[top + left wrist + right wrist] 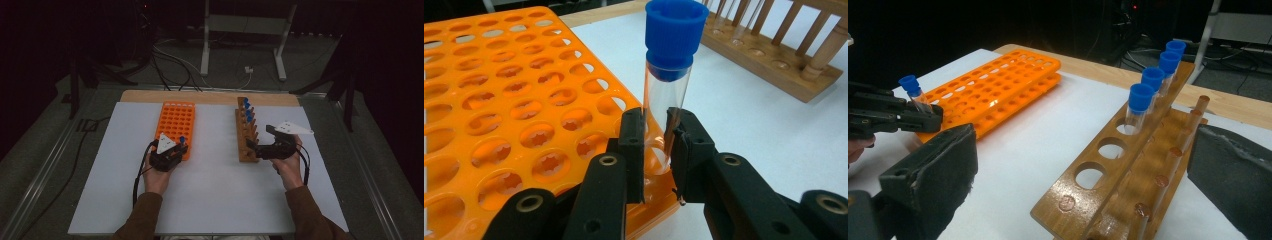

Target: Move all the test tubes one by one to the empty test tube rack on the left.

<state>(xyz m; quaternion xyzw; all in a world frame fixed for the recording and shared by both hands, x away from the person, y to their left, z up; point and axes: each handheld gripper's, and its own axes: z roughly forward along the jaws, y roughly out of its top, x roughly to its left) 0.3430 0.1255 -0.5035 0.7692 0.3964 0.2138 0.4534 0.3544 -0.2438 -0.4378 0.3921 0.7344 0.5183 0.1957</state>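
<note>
Standing upright between left tool [656, 150] jaws — blue-capped tube [667, 85], over orange rack [514, 100]

Bright orange rack [499, 100] with a regular grid of round holes, sitting on a white tabletop [210, 185]. The tube [666, 95] is clear with a blue cap, same as the blue caps on the tubes [1148, 95] in the glossy brown wooden rack [1118, 195]. Both tools are black, left tool [656, 150] and right tool [1083, 170]. Sleeves [142, 215] are brown.
</note>
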